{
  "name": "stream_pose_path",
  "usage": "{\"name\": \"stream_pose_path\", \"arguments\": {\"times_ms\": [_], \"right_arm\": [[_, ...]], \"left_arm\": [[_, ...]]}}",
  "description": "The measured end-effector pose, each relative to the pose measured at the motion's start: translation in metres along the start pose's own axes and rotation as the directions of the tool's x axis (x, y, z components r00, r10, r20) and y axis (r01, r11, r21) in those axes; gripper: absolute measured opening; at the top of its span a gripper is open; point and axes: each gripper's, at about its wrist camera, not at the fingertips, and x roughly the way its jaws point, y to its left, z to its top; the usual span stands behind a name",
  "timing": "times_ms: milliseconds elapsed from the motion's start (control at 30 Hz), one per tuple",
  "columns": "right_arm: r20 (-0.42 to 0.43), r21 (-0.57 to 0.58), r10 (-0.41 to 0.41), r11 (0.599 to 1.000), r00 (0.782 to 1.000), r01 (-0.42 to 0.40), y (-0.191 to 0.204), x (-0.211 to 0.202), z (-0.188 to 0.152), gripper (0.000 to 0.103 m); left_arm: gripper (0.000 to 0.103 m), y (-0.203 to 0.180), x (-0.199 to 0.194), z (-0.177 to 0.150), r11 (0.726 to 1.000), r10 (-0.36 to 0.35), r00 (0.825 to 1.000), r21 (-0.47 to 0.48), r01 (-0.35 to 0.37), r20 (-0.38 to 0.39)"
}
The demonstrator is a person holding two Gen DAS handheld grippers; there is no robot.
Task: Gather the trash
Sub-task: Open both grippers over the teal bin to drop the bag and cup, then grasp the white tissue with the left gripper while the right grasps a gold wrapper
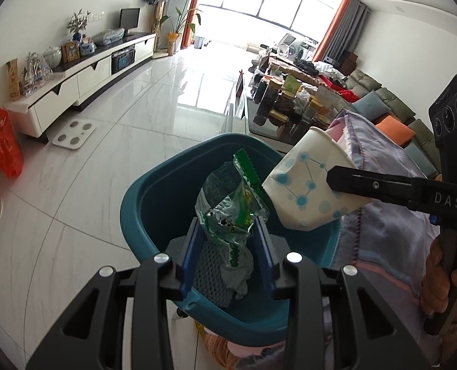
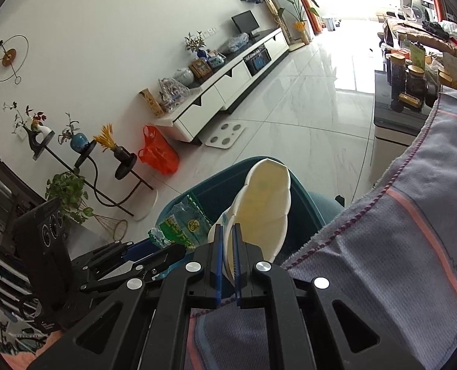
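My left gripper (image 1: 228, 228) is over the teal bin (image 1: 148, 197) with a crumpled green and clear plastic wrapper (image 1: 228, 203) between its blue pads; the jaws stand apart around it and the wrapper hangs down into the bin. My right gripper (image 2: 226, 234) is shut on a squashed white paper cup (image 2: 265, 206) with blue dots, held over the bin's right rim (image 2: 317, 206). The cup (image 1: 308, 191) and right gripper (image 1: 336, 182) also show in the left wrist view. The wrapper (image 2: 182, 225) and left gripper (image 2: 166, 251) show in the right wrist view.
A lilac blanket (image 2: 397, 246) lies right beside the bin. An orange plastic bag (image 2: 159, 154) and a white scale (image 2: 225, 134) are on the tiled floor by the white TV cabinet (image 2: 222, 92). A cluttered coffee table (image 1: 277, 114) and sofa (image 1: 391, 108) stand behind.
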Motion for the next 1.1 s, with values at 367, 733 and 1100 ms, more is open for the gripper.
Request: {"name": "stream_pose_path", "arguments": {"times_ms": [367, 733, 1100], "right_arm": [[-0.018, 0.019, -0.015, 1.000, 1.000, 0.015, -0.001, 0.010, 0.006, 0.025], [0.051, 0.025, 0.008, 1.000, 0.999, -0.009, -0.004, -0.023, -0.008, 0.030], [0.224, -0.036, -0.012, 0.999, 0.975, 0.021, 0.007, -0.122, -0.049, 0.046]], "left_arm": [[0.044, 0.012, 0.018, 0.000, 0.998, -0.003, 1.000, -0.064, 0.001, -0.018], [0.048, -0.013, -0.021, -0.004, 0.999, -0.032, 0.996, 0.024, 0.030, 0.085], [0.055, -0.093, -0.068, -0.023, 0.951, -0.248, 0.958, 0.225, 0.213, 0.142]]}}
